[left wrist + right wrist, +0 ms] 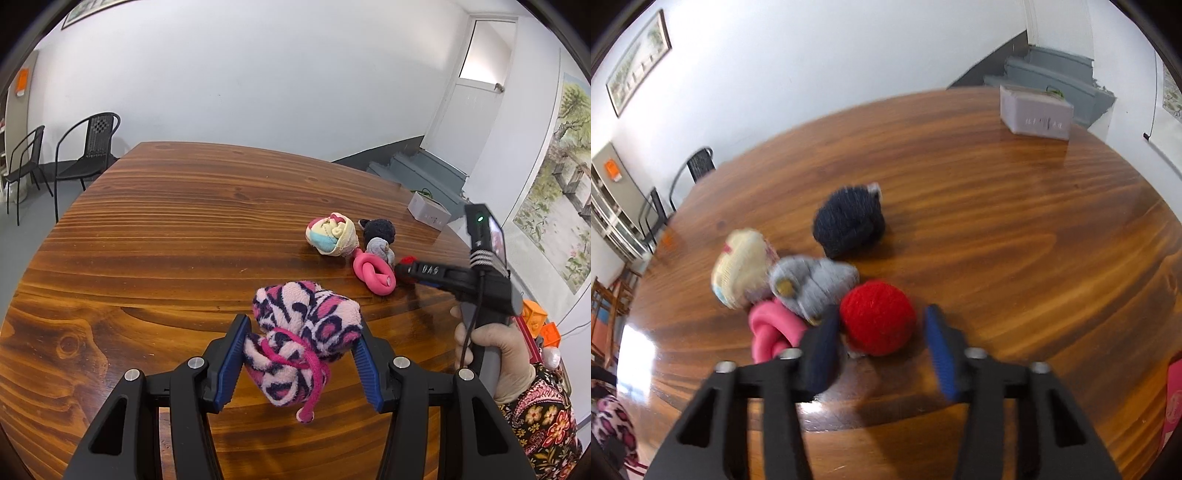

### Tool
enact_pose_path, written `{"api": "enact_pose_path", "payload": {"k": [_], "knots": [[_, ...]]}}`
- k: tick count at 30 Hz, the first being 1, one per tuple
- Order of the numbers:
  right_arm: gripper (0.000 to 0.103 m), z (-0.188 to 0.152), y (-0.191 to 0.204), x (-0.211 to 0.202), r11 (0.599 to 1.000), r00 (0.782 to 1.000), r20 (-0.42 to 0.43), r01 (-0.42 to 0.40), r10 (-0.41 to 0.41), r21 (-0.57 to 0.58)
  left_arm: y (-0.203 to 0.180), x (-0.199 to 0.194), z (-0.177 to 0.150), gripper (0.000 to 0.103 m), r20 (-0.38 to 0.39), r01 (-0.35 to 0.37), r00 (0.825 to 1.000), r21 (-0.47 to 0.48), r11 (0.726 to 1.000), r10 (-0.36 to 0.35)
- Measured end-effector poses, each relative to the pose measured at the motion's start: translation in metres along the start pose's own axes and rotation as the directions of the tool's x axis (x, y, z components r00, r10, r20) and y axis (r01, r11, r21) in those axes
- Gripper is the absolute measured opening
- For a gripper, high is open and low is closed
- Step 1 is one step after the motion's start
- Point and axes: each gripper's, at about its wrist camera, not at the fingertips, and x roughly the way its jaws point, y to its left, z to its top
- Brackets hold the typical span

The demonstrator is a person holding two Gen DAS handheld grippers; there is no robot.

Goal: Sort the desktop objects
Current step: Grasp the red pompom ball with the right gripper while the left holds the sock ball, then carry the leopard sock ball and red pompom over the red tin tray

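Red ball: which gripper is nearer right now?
Right. The right gripper has the red ball between its fingers, the gap on one side not yet shut. The left gripper sits well back, clamped on the pink leopard sock bundle.

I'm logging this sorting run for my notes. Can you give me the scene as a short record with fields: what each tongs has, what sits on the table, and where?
left tongs: shut on the pink leopard sock bundle
right tongs: around the red ball; left pad touching, right pad apart
pile beside red ball: grey sock, pink knotted tube, pastel sock roll
behind pile: dark sock ball, apart from the rest
far corner: white box
surface: wooden table
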Motion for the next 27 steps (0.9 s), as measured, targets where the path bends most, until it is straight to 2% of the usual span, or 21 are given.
{"api": "enact_pose_path", "payload": {"k": [2,10,16,19,27], "knots": [[0.040,-0.004,0.001,-0.004,1.000,1.000,0.020,0.020,-0.019,-0.022,-0.001,-0.001,0.001,0.056,0.004,0.004,1.000,0.003,1.000,-0.004],[0.039,-0.013,0.004,-0.052,1.000,0.991,0.130,-0.027,0.025,0.012,-0.008,-0.016,0.003,0.056,0.050,0.019,0.999,0.015,1.000,-0.019],[0.039,-0.043,0.010,-0.090,0.999,0.980,0.193,-0.046,0.041,0.021,-0.019,-0.030,0.002,0.056,0.082,0.055,0.995,0.035,0.998,-0.058],[0.039,-0.064,0.015,-0.107,1.000,0.976,0.215,-0.030,0.028,0.006,-0.026,-0.035,0.000,0.056,0.091,0.076,0.993,0.051,0.996,-0.080],[0.039,-0.101,0.006,-0.162,0.999,0.960,0.280,-0.025,0.019,0.019,-0.047,-0.059,-0.008,0.056,0.140,0.116,0.982,0.093,0.989,-0.128]]}}
